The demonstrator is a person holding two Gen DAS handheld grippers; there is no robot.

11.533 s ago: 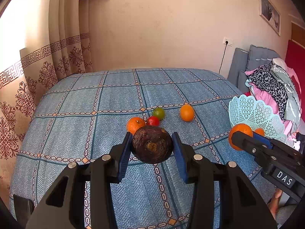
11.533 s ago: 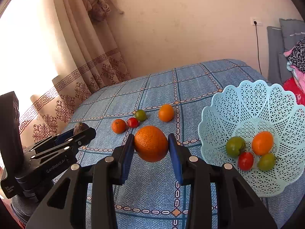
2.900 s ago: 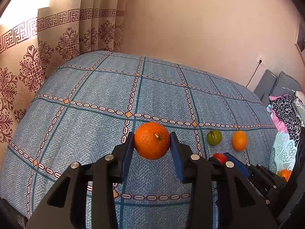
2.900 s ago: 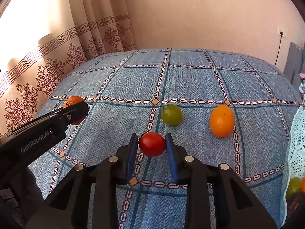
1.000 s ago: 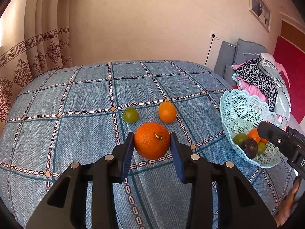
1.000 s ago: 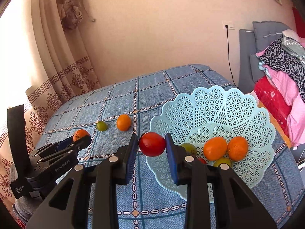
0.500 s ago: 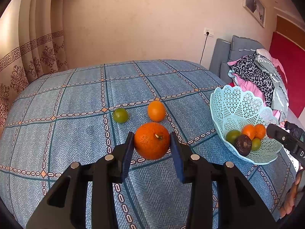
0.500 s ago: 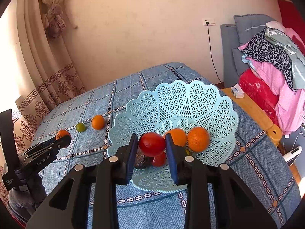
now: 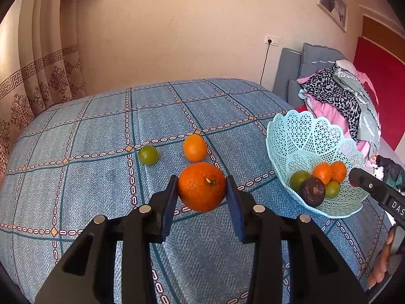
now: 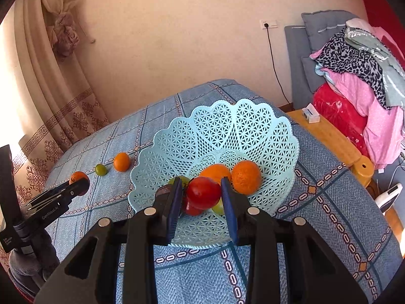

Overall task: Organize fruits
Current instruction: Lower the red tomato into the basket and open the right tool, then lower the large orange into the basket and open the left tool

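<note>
Fruit-to-basket step underway, mostly done by the look of it. Bed (image 9: 76, 152) with blue checked cover carries everything. Basket (image 10: 227, 126) sits near its right edge, already holding several oranges, green fruits and a dark fruit (image 9: 312, 190). Right gripper (image 10: 202, 195) hangs over the basket, clamped on a red tomato (image 10: 203, 192); next move: loosen and drop it in, minding the piled fruit underneath. Left gripper (image 9: 201, 195) squeezes a big orange (image 9: 201, 186) above the bed, basket well to its right. Small orange (image 9: 195, 147) and green fruit (image 9: 148, 154) lie loose beyond.
</note>
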